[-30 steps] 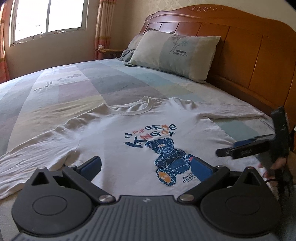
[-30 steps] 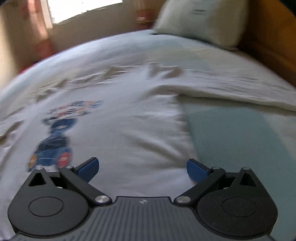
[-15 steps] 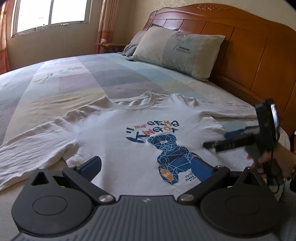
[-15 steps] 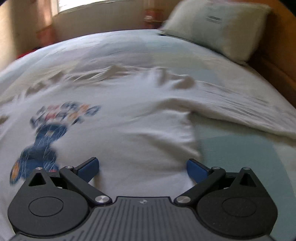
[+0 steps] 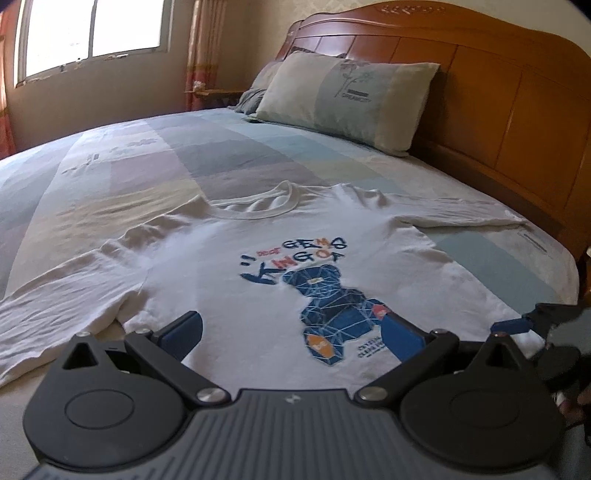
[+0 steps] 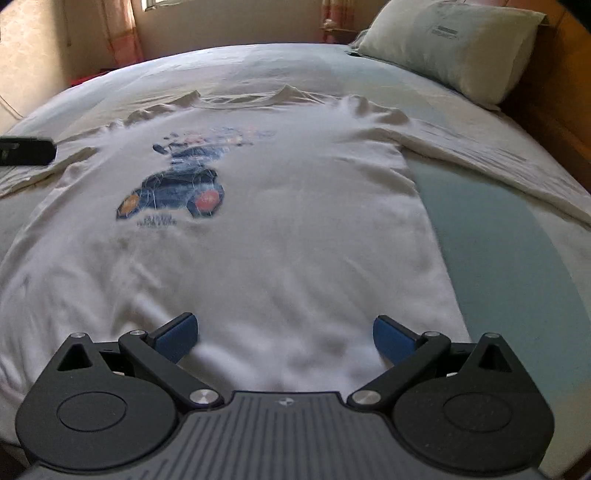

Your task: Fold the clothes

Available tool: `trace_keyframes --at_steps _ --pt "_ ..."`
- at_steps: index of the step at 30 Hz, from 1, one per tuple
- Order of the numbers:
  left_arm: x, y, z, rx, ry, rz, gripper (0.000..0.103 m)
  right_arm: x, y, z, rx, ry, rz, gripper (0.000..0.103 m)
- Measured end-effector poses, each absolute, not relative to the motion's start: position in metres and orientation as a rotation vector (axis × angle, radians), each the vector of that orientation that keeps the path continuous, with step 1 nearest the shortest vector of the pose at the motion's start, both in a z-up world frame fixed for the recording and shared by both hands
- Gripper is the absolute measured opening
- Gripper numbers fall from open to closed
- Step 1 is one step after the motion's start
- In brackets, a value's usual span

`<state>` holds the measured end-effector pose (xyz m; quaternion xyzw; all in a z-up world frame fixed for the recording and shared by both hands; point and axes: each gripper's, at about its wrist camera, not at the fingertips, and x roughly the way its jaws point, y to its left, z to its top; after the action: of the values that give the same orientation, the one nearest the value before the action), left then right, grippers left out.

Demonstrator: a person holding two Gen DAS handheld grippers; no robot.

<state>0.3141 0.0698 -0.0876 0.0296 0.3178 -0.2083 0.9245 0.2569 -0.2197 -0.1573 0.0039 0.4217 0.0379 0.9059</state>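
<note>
Left wrist view: white shirt [image 5: 258,266] lay flat, print up, centre frame on bed [image 5: 122,177]. My left gripper [image 5: 291,330] had fingers apart, nothing held, low over hem. Right gripper [image 6: 284,332] likewise spread, empty, at lower centre of its frame. Risk as I judged it: pinching quilt along with hem, or uneven lift skewing fold, since sleeves lay wrinkled. Pillow [image 5: 347,99] upper right against wooden headboard [image 5: 517,96]; window [image 5: 92,33] upper left.

The white shirt [image 5: 229,280] says "GEMS" and "KINGOF" in big blue letters above a blue bear. The pillow [image 5: 347,99] has the small word "DREAMCITY" on it.
</note>
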Motion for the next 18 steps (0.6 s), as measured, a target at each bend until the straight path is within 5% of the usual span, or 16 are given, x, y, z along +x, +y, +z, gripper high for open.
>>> trace_keyframes --at_steps 18 --pt "0.304 0.049 -0.086 0.094 0.645 -0.473 0.102 0.224 -0.223 -0.166 0.04 0.773 0.033 0.103"
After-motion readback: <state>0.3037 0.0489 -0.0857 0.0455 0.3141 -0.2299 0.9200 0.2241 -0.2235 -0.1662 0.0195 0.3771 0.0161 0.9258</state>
